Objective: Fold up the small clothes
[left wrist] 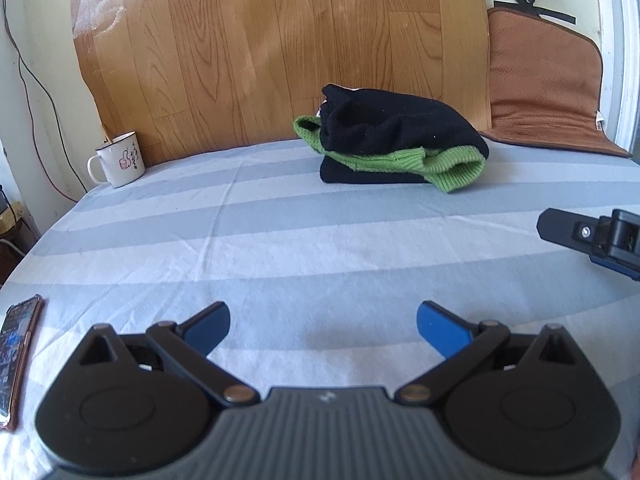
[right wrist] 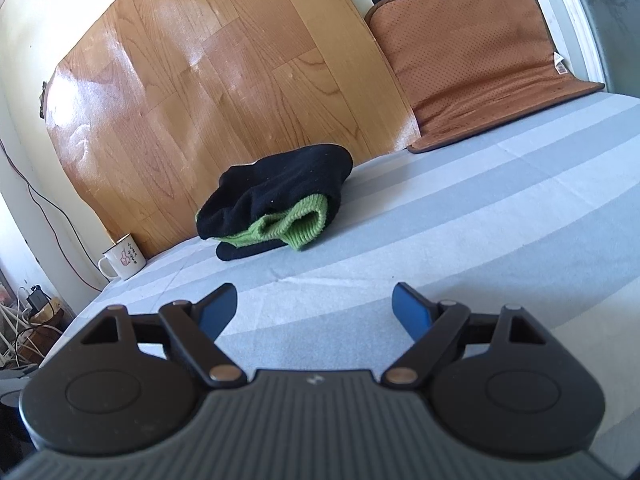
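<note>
From the left wrist camera, the left gripper (left wrist: 323, 330) stood with its blue-padded fingers spread wide and nothing between them, hovering low over the striped grey-and-white sheet (left wrist: 280, 248). The small black sweater with green ribbed cuffs (left wrist: 400, 140) lay well ahead, folded into a compact bundle near the wood-grain board (left wrist: 280, 40) at the back. A white enamel mug (left wrist: 118, 159) sat at the far left, a phone (left wrist: 18, 356) lay at the near left edge, and a brown perforated mat (left wrist: 544, 80) leaned at the right. Part of the right gripper (left wrist: 592, 236) showed at the right edge, apart from the garment.

From the right wrist camera, the right gripper (right wrist: 314, 310) was likewise spread apart and empty above the sheet (right wrist: 460, 240). The sweater (right wrist: 276, 200) sat ahead and slightly left, its green cuff facing the camera, beside the board (right wrist: 220, 80), with the mug (right wrist: 122, 262) further left and the mat (right wrist: 472, 60) to the right.

Judging by the bundle, the folding seemed finished or nearly so, with both tools clear of it. Any next move would probably call for only a light tidy of the protruding cuff, or leaving the bundle alone.
</note>
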{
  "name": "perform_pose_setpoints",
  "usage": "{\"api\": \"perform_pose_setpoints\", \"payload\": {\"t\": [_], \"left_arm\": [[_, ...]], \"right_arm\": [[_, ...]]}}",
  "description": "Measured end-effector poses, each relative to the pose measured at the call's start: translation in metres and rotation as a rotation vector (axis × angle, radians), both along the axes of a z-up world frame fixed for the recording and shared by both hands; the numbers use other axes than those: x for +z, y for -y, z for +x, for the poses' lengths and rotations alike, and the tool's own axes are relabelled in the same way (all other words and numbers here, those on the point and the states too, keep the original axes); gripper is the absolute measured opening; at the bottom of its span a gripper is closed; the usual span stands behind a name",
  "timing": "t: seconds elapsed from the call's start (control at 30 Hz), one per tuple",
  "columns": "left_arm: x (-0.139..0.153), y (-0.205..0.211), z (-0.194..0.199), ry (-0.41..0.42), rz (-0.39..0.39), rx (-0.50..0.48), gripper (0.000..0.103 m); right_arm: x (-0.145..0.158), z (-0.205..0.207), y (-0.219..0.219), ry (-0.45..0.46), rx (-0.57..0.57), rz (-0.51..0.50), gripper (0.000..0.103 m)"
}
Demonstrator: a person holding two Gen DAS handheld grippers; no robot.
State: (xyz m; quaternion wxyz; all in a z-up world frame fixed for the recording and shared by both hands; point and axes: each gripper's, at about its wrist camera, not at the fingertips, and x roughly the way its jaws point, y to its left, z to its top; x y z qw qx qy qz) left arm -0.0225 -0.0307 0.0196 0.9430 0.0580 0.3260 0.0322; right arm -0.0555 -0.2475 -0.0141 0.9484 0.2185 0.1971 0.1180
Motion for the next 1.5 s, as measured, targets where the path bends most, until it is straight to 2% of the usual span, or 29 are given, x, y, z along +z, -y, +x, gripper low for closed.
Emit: {"api": "perform_pose_setpoints", "payload": {"t": [0.27, 1.5], "left_arm": [[0.003, -0.003, -0.001, 0.0, -0.002, 0.01, 0.103], [-0.008, -0.006, 0.0, -0.105, -0.038, 0.036, 0.103]], "right_arm": [[0.0, 0.0, 0.0, 0.0, 0.001, 0.0, 0.087], [-0.001, 0.0, 0.001, 0.001, 0.002, 0.001, 0.087]]}}
